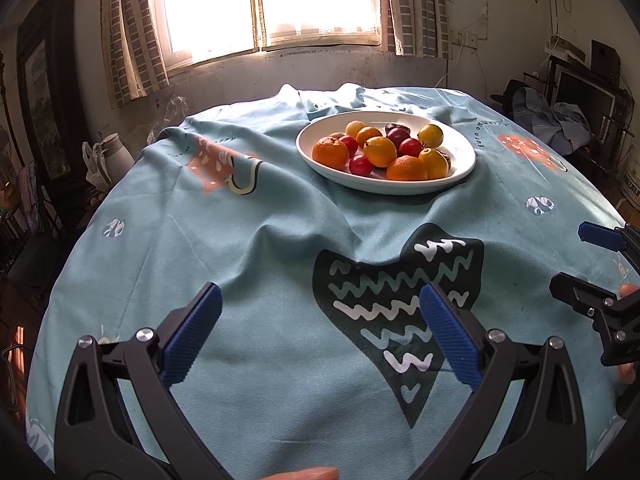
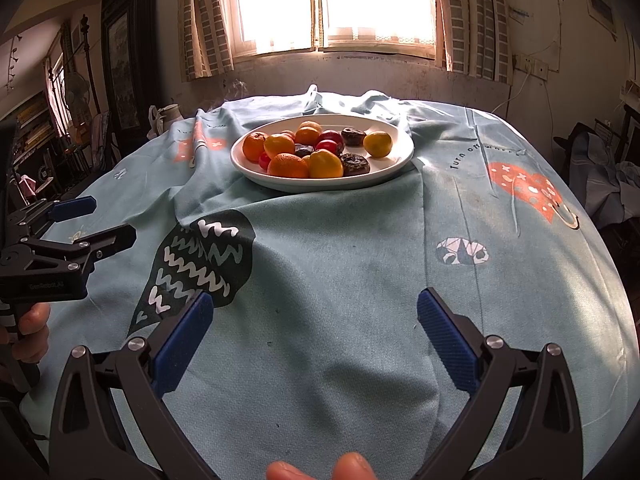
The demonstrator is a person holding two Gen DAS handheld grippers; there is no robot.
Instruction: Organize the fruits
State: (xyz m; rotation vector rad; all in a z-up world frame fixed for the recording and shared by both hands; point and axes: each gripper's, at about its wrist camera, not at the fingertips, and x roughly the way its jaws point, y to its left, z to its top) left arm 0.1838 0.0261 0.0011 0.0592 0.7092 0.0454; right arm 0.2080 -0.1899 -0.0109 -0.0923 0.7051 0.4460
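A white plate (image 1: 460, 168) stands on the far part of the table, also in the right wrist view (image 2: 400, 156). It holds several fruits: orange tangerines (image 1: 330, 153), yellow fruits (image 1: 380, 151), red cherry tomatoes (image 1: 361, 165) and dark brown wrinkled fruits (image 2: 354, 164). My left gripper (image 1: 320, 304) is open and empty over the cloth, well short of the plate. My right gripper (image 2: 316, 308) is open and empty too. Each gripper shows at the edge of the other's view: the right one (image 1: 580, 256), the left one (image 2: 104, 220).
A light blue printed tablecloth (image 1: 260, 220) covers the round table, wrinkled near the plate. A window with curtains (image 1: 272, 4) is behind. A white jug (image 1: 116, 152) stands off the table's left. Clutter and furniture (image 1: 568, 120) stand at the right.
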